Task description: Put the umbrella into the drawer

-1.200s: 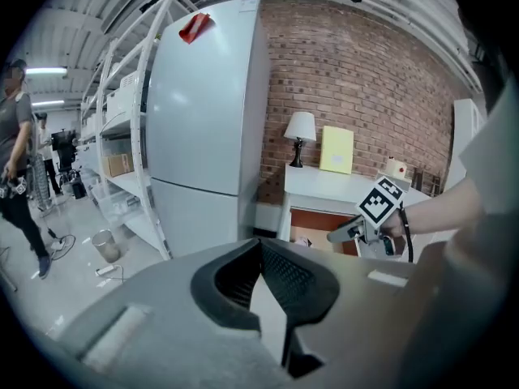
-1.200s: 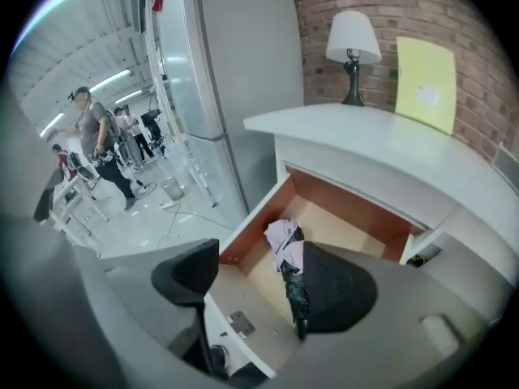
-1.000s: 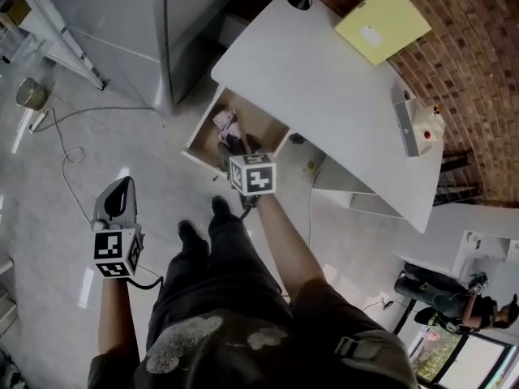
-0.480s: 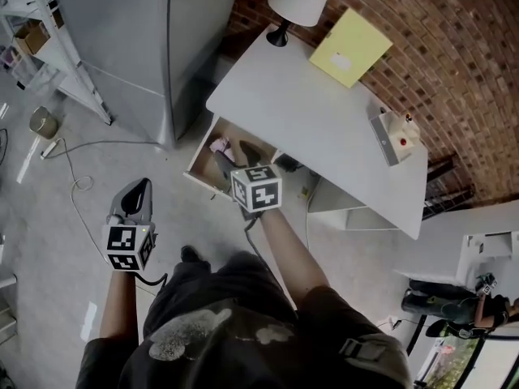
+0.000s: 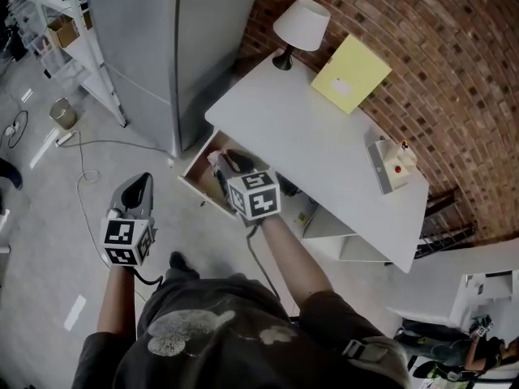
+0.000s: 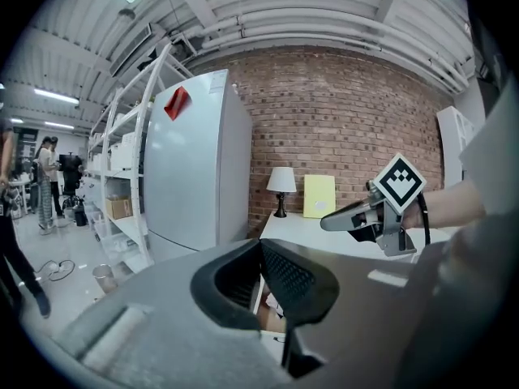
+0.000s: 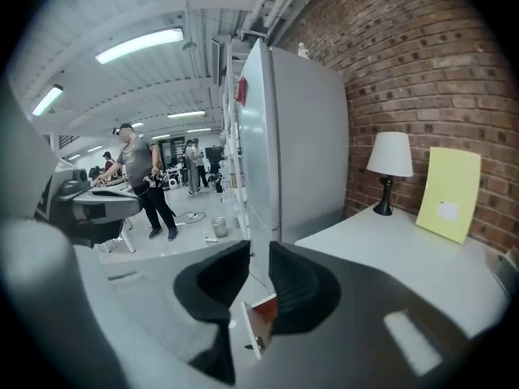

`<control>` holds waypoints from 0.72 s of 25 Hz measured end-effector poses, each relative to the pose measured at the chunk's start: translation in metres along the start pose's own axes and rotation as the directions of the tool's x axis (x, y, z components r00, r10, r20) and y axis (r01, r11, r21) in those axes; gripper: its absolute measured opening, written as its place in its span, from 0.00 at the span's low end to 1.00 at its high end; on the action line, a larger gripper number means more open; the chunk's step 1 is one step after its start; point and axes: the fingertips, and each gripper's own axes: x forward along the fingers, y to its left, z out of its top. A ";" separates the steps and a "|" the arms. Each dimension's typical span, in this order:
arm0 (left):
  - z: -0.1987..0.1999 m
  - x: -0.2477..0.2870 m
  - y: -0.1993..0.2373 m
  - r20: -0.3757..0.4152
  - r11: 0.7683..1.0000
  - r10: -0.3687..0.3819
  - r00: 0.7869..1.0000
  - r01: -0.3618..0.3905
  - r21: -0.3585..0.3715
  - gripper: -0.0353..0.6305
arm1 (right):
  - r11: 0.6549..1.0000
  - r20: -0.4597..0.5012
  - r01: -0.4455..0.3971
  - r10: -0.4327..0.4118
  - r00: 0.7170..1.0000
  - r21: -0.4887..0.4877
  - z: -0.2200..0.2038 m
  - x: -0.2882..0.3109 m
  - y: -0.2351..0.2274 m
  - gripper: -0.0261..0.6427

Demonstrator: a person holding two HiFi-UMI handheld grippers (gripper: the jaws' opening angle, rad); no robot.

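White tabletop (image 5: 324, 148) over the open drawer (image 5: 203, 193). Jaws of the right gripper (image 7: 259, 246) are closing, empty; left gripper (image 6: 259, 244) jaws together.

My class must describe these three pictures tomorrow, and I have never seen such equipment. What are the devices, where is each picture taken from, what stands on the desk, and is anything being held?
There is no robot here. A person holds a hand-worked two-jaw gripper in each hand, and the cubes with black-and-white squares are part of the grippers. One picture comes from a camera on the person's head, looking steeply down. The other two come from cameras riding on the left gripper and the right gripper, each looking along its own jaws. On the white desk stand a lamp, a yellow sheet leaning on the brick wall, and a small white box. Under the desk a drawer is pulled out; its contents are hard to make out. Nothing is held: the left jaws are together and empty, and the right jaws are closing with nothing between them.
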 end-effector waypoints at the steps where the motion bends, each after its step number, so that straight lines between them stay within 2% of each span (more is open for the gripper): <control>1: 0.000 -0.004 -0.006 -0.004 1.000 0.010 1.000 -0.010 0.000 0.07 | 1.000 0.008 -0.010 0.010 1.000 -0.001 0.002 -0.006 -0.001 0.16; 4: -0.001 -0.019 -0.024 -0.018 0.999 0.042 0.999 -0.042 -0.009 0.07 | 0.999 0.028 -0.035 0.034 0.999 0.014 0.001 -0.023 -0.003 0.05; 12: -0.007 -0.067 -0.064 0.018 0.989 0.145 0.989 -0.145 -0.011 0.07 | 0.992 0.054 -0.122 0.123 0.991 -0.018 -0.021 -0.070 0.016 0.05; 18: -0.010 -0.090 -0.114 0.025 0.981 0.192 0.981 -0.191 -0.025 0.07 | 0.984 0.050 -0.163 0.167 0.985 -0.073 -0.039 -0.124 0.011 0.05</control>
